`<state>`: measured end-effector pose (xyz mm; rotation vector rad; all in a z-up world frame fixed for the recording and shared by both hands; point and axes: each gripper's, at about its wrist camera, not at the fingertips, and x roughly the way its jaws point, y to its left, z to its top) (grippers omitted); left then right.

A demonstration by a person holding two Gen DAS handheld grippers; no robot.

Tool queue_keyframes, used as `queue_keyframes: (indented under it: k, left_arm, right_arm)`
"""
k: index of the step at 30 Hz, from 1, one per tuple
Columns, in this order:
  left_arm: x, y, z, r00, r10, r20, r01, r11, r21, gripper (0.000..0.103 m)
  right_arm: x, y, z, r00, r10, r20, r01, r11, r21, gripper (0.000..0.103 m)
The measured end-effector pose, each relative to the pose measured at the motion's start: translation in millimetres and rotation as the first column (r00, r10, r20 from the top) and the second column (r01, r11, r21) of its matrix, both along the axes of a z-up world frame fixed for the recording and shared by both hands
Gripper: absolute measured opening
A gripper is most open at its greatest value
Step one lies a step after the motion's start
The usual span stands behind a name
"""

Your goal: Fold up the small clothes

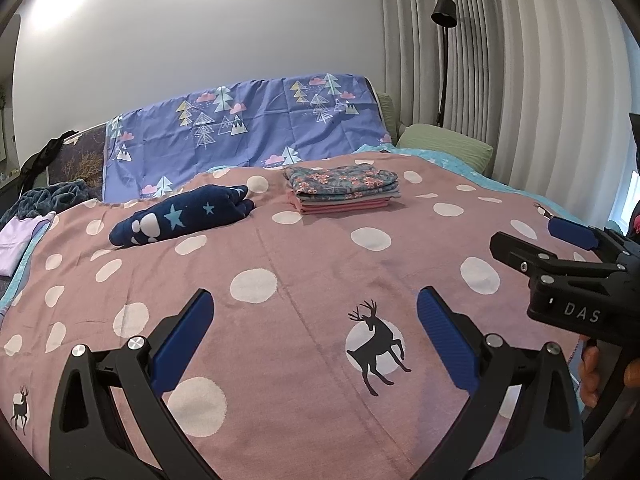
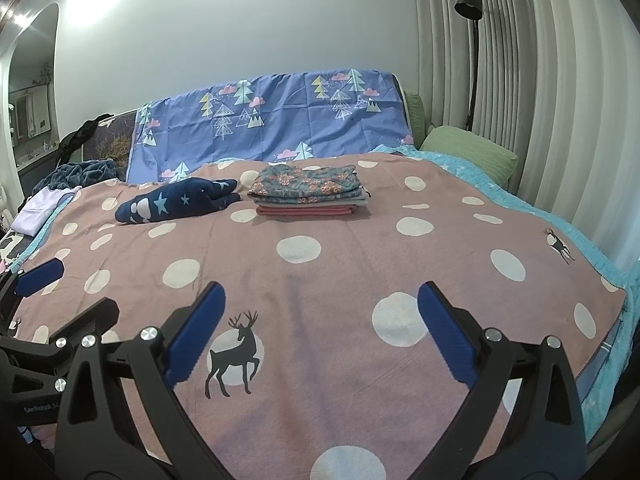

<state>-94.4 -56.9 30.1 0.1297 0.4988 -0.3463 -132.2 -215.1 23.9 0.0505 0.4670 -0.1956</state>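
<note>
Small clothes lie toward the far side of the bed: a folded stack (image 1: 344, 192) with a floral grey-blue piece on top and grey and pink layers under it sits flat on the pink dotted bedspread (image 1: 312, 264), and just to its left, not quite touching, a navy garment with stars (image 1: 180, 218) lies bunched and unfolded. In the right wrist view the same stack (image 2: 310, 190) and navy garment (image 2: 176, 202) appear side by side in the same order. Both are well away from the grippers. The left gripper (image 1: 314, 340) hangs over the near part of the bedspread with its blue-padded fingers (image 1: 184, 344) spread wide and nothing between them; a printed deer (image 1: 376, 348) shows in the gap. The right gripper (image 2: 320, 332) is likewise spread wide and empty above the cloth, with another view of a deer print (image 2: 234, 354) beside its left finger. In the left wrist view the right gripper's body (image 1: 568, 280) enters from the right edge, with part of a hand (image 1: 592, 376) below it. Behind the bedspread a purple sheet with trees and clouds (image 1: 248, 128) is draped up against the wall, a green pillow (image 1: 444, 146) sits at the far right, and a black floor lamp (image 1: 444, 12) stands before pale curtains (image 1: 520, 80). A lilac cloth (image 1: 16, 244) rests at the left edge of the bed.
</note>
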Motion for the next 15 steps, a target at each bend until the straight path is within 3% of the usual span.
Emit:
queue_keyframes:
  k: [15]
  left_arm:
    - [0.2,1.2,0.7,1.0,0.006,-0.001,-0.006,1.0,-0.004,0.102]
  right_arm:
    - [1.4,-0.1,1.7,1.0,0.0,0.0,0.0,1.0,-0.001,0.099]
